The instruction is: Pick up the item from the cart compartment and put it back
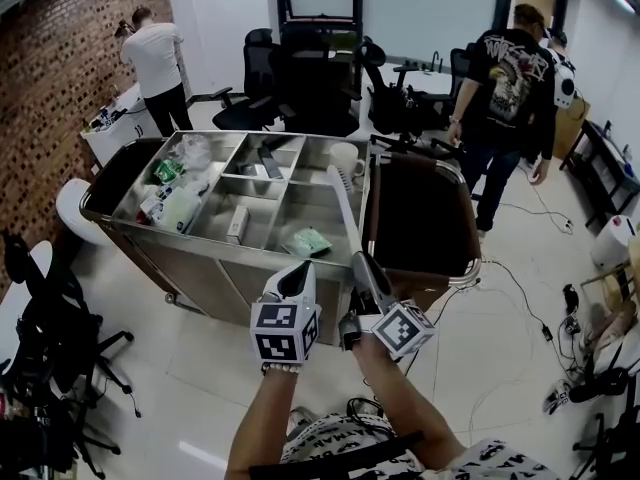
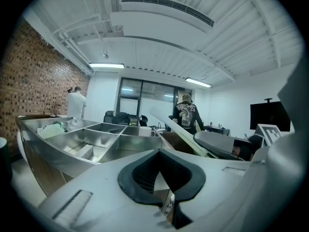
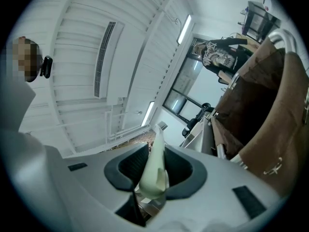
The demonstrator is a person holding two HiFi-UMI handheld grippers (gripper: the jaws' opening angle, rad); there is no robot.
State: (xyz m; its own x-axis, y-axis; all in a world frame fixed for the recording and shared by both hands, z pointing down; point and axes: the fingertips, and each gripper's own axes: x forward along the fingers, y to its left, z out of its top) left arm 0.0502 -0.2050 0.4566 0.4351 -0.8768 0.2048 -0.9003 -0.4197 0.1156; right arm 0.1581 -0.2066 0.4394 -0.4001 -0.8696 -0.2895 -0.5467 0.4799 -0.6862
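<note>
Head view looks down on a steel cart (image 1: 190, 263) whose top is split into open compartments, with a dark brown bag (image 1: 420, 218) hung on its right end. Both grippers are held up just in front of the cart's near right corner. The right gripper (image 1: 365, 268) is closed on the lower end of a long pale stick (image 1: 343, 208), which slants up and away over the cart's right-hand side, clear of every compartment. Right gripper view shows the two dark pads (image 3: 181, 170) pressing on the stick's flat sides, the jaws only a little apart. The left gripper (image 1: 300, 273) sits just beside the right one; left gripper view shows its jaws slightly apart with nothing between them. A green packet (image 1: 308, 240) lies in the near right compartment. Two people stand beyond the cart.
</note>
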